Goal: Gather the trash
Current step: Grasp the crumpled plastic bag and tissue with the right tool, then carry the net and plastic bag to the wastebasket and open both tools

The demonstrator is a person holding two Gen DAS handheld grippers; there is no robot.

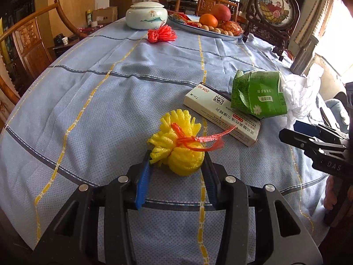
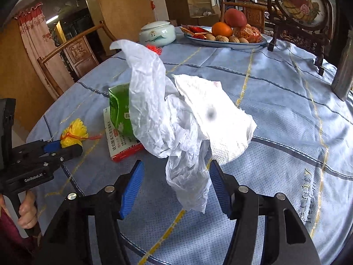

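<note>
**Blue cloth, trash scattered around the pill box**

Blue checked tablecloth [image 1: 88,92] over a round table, white pill box [image 1: 220,114] lying flat on it as the landmark.

Right gripper [image 2: 174,167] low on the near right of the box, blue pads spread wide. Crumpled white plastic and tissue wad [image 2: 176,114] between them, not squeezed, left pad clear of it.

Left gripper [image 1: 176,156] on the near left of the box, pads pressed in on a yellow foam fruit net [image 1: 181,145] tied with red strip, just beside the box.

Far beyond the box: fruit tray [image 1: 198,31] and a lidded white jar [image 1: 145,16].

Crushed green tissue pack [image 1: 258,95] resting on the box's right end.

Red mesh bundle [image 1: 162,34] well beyond the box, in front of the jar.
</note>
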